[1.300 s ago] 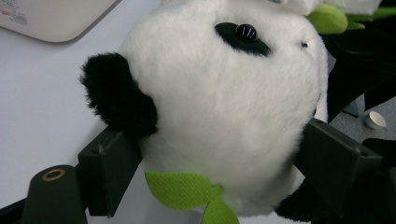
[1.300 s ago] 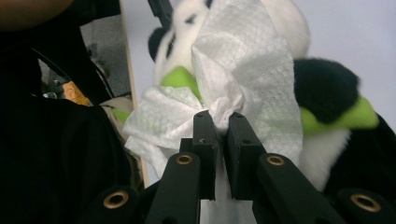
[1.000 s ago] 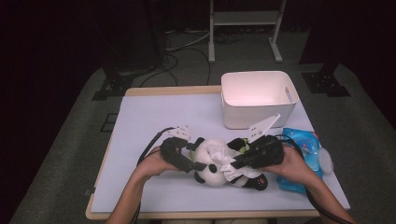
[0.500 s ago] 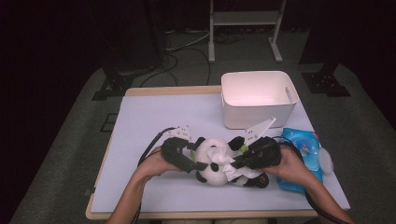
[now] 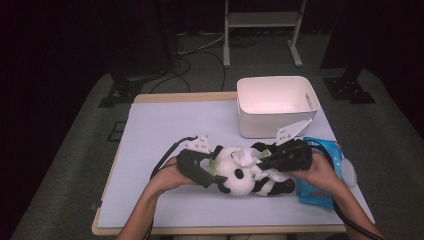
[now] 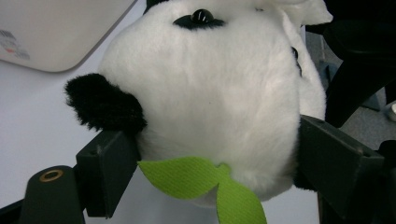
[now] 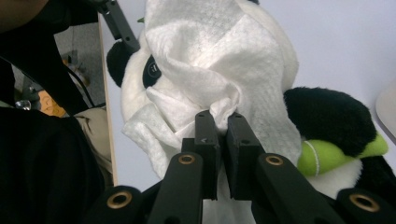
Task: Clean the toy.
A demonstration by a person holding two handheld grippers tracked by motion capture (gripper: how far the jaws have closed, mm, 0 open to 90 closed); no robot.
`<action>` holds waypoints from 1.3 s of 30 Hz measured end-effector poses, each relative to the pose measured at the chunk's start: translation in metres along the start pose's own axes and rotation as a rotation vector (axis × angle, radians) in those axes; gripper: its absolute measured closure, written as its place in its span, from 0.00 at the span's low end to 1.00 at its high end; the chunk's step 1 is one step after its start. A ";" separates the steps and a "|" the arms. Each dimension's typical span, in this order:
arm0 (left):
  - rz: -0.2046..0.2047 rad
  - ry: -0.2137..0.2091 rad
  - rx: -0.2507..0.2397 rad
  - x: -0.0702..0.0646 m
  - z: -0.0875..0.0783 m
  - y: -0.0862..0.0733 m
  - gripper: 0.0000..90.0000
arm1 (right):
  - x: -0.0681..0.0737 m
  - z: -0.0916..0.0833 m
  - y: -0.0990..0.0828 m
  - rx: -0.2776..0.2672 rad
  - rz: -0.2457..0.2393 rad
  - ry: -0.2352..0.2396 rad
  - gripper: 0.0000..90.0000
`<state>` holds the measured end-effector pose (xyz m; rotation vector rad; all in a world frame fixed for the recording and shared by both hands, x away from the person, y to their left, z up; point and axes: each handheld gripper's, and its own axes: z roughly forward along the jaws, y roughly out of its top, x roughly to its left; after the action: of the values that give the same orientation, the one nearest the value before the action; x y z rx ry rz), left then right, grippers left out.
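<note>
A plush panda [image 5: 239, 172] lies on the table near the front edge. My left gripper [image 5: 212, 172] is shut on the panda's white head [image 6: 205, 93], one pad at each side, with a green felt leaf [image 6: 205, 179] hanging below. My right gripper [image 7: 218, 122] is shut on a white wipe [image 7: 201, 70] and holds it against the panda's face; in the high view the wipe [image 5: 245, 157] shows as a white wad on the head, at the tip of the right gripper [image 5: 262, 164]. The panda's black arm [image 7: 327, 119] and a green ball [image 7: 315, 158] lie to the right.
A white bin [image 5: 276, 105] stands at the back right of the table [image 5: 160, 130]. A blue wipes packet [image 5: 322, 172] lies under my right hand near the right edge. Cables trail from both grippers toward the person. A metal stand and dark floor lie beyond the table.
My right gripper has moved a little to the left across the panda's head with the wipe in it. The left gripper and the panda have stayed put.
</note>
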<state>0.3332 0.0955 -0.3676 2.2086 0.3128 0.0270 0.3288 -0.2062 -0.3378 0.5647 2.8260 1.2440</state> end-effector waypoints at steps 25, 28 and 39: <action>0.050 0.059 0.053 -0.008 0.003 0.018 0.18 | -0.013 -0.002 -0.006 -0.075 0.023 -0.008 0.94; 0.040 0.054 0.036 -0.007 0.003 0.018 0.19 | -0.008 -0.006 -0.003 -0.095 0.008 -0.006 0.94; 0.031 0.057 0.034 -0.008 0.004 0.019 0.19 | 0.009 -0.002 0.017 -0.106 -0.042 0.044 0.94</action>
<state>0.3300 0.0798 -0.3546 2.2488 0.3126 0.1019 0.3257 -0.1944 -0.3229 0.4773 2.7705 1.4054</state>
